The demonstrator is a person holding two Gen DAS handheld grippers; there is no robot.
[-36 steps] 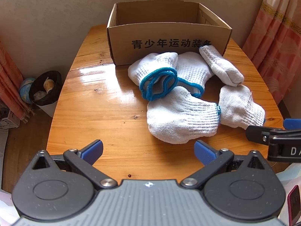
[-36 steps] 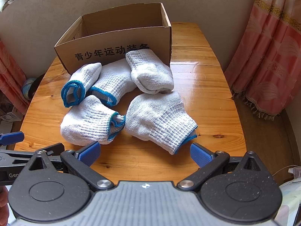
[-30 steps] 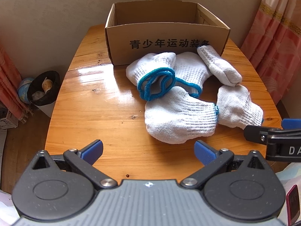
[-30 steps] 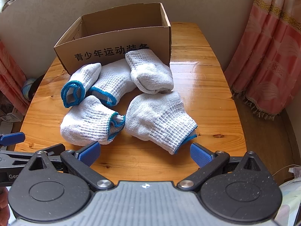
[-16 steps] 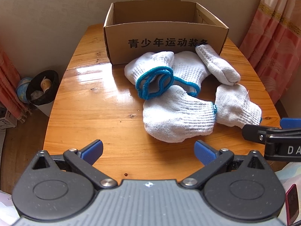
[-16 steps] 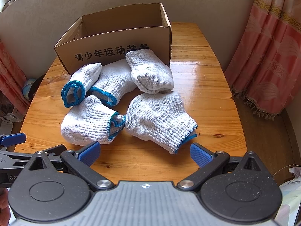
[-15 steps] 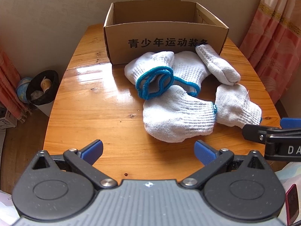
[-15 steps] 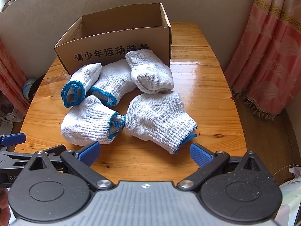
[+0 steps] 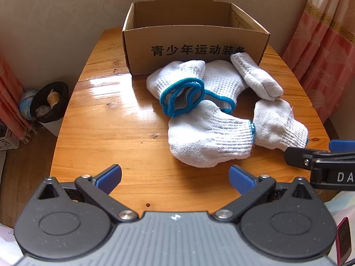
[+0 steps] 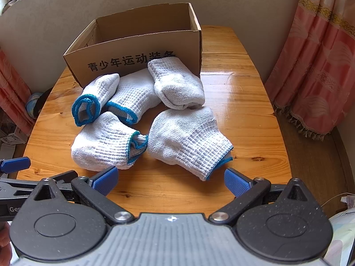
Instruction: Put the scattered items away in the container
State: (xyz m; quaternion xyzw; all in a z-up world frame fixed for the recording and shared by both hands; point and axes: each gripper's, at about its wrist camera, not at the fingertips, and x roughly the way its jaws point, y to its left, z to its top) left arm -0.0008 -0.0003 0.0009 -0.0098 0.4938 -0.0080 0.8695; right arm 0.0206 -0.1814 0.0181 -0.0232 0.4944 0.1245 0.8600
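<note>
- You are starting out: both the left gripper (image 9: 175, 176) and the right gripper (image 10: 169, 180) are hovering with fingers spread wide, holding nothing.
- Five white gloves are lying bunched on the table (image 9: 99, 128), none in the cardboard box (image 9: 195, 46) yet.
- Next, you are likely reaching for the nearest glove (image 10: 188, 141); nothing is blocking it, though neighbouring gloves are touching.

Floor of open brown cardboard box (image 9: 195, 42) hidden behind its front wall; last printed character covered by grey-white knitted glove (image 9: 255, 77).
</note>
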